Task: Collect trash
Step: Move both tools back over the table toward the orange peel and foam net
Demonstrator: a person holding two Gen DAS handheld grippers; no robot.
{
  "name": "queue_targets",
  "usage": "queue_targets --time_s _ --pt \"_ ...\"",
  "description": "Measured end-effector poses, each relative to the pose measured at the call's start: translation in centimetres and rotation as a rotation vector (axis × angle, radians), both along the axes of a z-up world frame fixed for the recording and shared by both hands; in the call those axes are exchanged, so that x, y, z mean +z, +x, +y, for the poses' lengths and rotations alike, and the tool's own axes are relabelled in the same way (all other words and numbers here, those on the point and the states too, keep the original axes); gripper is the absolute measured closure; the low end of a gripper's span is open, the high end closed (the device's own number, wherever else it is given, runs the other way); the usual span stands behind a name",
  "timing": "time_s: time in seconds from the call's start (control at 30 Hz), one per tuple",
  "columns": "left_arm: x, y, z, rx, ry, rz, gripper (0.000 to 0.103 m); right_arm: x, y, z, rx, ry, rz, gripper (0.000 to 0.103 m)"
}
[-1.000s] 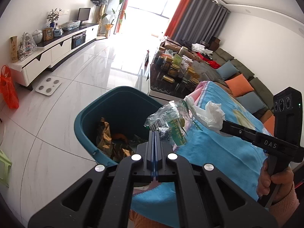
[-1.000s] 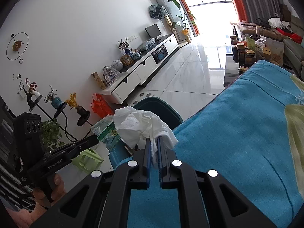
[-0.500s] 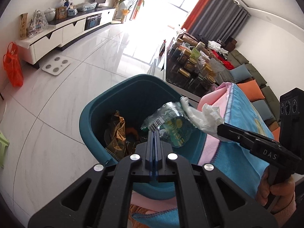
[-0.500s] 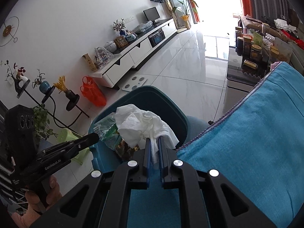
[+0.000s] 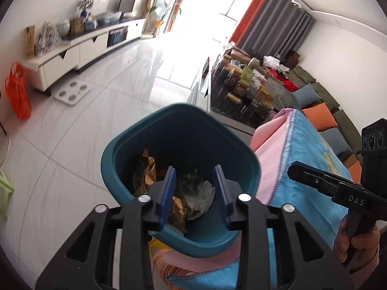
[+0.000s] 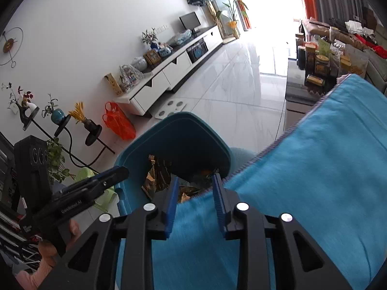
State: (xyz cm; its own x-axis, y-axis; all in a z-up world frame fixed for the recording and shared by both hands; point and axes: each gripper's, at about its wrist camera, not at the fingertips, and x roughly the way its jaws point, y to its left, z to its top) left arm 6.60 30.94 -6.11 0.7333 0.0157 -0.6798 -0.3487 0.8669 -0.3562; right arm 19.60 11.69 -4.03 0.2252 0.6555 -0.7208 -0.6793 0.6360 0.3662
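A teal trash bin [image 5: 121, 162] stands on the floor beside the blue-covered table [image 5: 312, 169]. Inside lie a clear plastic wrapper with white tissue [image 5: 198, 191] and brown-gold snack wrappers [image 5: 147, 169]. My left gripper [image 5: 193, 188] is open and empty, right above the bin's mouth. My right gripper [image 6: 194, 193] is open and empty over the table's edge, next to the bin [image 6: 179, 130]. The right gripper also shows in the left wrist view [image 5: 302, 169], and the left gripper in the right wrist view [image 6: 116, 174].
A white TV cabinet [image 5: 79, 48] runs along the far wall, with an orange bag [image 5: 18, 91] and a white scale [image 5: 72, 93] on the floor by it. A glass coffee table with jars [image 5: 241, 91] and a sofa [image 5: 321, 101] lie behind. A green stool [image 6: 96, 193] stands near the bin.
Both grippers moved over the bin and opened. The plastic wrapper and the white tissue dropped out of them into the bin.
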Motion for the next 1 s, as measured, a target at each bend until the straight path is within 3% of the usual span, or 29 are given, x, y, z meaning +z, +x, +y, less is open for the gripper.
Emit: queue_targets --time_s 0.2,0.43,0.73,1.0 --pt "4.2 -0.7 -4.0 -0.121 0.051 -0.124 0.052 3.0 -1.7 -7.6 -0.048 0.075 -0.077 0.064" --pt "6.5 0.8 -12.9 -0.367 0.062 -0.187 0.041 4.7 -3.5 -18.0 -0.189 0.097 -0.131 0.060" --pt "5.4 5.9 -25.6 -0.660 0.043 -0.132 0.041 4.5 -4.0 -30.8 -0.472 0.067 -0.157 0.059" --pt "3.6 9.6 -34.8 -0.826 0.063 -0.059 0.041 3.1 -2.3 -38.2 -0.673 0.039 -0.133 0.058"
